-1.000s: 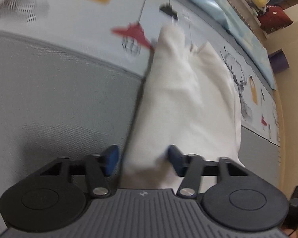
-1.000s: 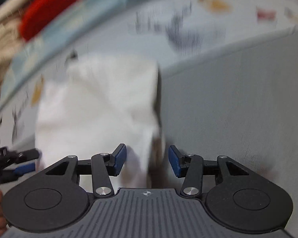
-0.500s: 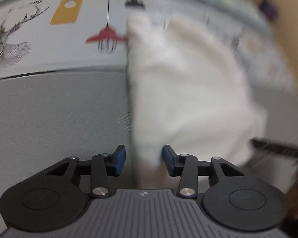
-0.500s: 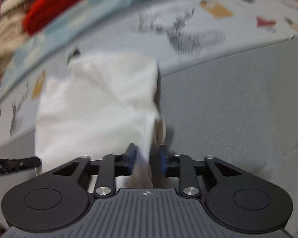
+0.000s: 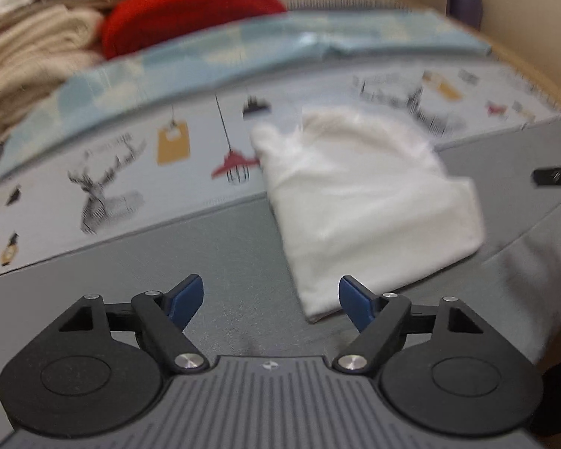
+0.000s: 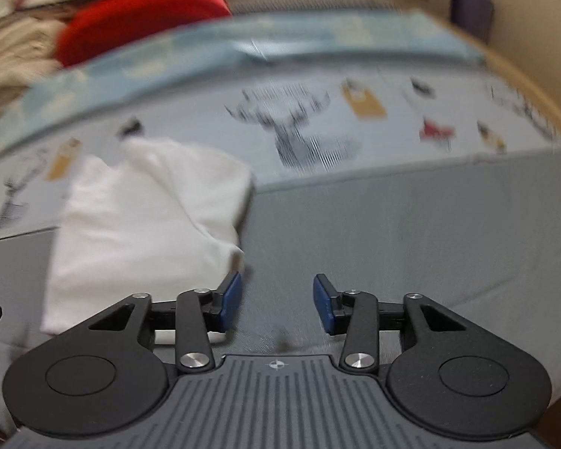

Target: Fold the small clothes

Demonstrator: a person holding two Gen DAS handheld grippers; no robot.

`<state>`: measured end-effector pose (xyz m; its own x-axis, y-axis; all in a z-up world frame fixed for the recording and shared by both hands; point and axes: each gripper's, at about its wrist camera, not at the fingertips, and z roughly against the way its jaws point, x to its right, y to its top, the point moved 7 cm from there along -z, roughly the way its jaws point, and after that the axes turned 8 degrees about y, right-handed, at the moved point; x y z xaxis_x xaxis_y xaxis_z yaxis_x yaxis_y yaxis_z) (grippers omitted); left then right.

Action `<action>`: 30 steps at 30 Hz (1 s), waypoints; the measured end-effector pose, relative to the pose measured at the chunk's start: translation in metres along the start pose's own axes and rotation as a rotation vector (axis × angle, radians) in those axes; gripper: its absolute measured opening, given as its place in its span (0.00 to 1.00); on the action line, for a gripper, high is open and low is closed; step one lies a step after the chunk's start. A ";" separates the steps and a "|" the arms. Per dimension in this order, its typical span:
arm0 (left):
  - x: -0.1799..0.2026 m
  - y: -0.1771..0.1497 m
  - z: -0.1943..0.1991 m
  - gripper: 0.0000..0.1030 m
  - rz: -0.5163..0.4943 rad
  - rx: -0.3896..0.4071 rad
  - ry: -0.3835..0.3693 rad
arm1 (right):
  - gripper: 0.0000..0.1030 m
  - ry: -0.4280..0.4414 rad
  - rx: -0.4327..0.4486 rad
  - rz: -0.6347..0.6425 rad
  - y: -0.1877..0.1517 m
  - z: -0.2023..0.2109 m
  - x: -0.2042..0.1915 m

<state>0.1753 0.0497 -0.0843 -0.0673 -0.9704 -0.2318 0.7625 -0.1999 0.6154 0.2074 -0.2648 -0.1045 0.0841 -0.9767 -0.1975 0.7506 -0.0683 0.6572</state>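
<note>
A small white garment (image 5: 362, 202) lies folded on the grey mat (image 5: 168, 262), its far end over the printed sheet. It also shows in the right wrist view (image 6: 142, 224). My left gripper (image 5: 271, 297) is open and empty, just left of the garment's near corner. My right gripper (image 6: 276, 299) is open and empty, just right of the garment's near edge, over bare grey mat (image 6: 411, 232). The right gripper's tip shows at the right edge of the left wrist view (image 5: 557, 176).
A printed sheet with deer and lamp drawings (image 5: 104, 187) lies beyond the mat. Behind it are a light blue cloth (image 5: 243, 56), a red cushion (image 5: 183, 11) and beige folded fabric (image 5: 30, 56). A wooden edge (image 6: 535, 89) runs along the right.
Both grippers were closing on the garment's near edges; now both are open wide and have drawn back and apart. The garment lies flat on the mat.
</note>
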 end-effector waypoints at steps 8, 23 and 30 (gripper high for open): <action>0.026 -0.028 0.082 0.89 0.137 0.136 0.000 | 0.88 0.096 0.205 0.153 -0.031 0.087 -0.044; 0.045 -0.067 0.069 0.89 0.230 0.023 0.004 | 0.95 0.084 0.119 -0.050 -0.075 0.098 -0.054; 0.043 -0.067 0.071 0.89 0.248 0.026 -0.007 | 0.95 0.053 0.124 0.050 -0.082 0.098 -0.068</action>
<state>0.0758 0.0115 -0.0821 0.1148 -0.9912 -0.0660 0.7393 0.0409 0.6722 0.0759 -0.2123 -0.0738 0.1558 -0.9677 -0.1983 0.6583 -0.0479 0.7513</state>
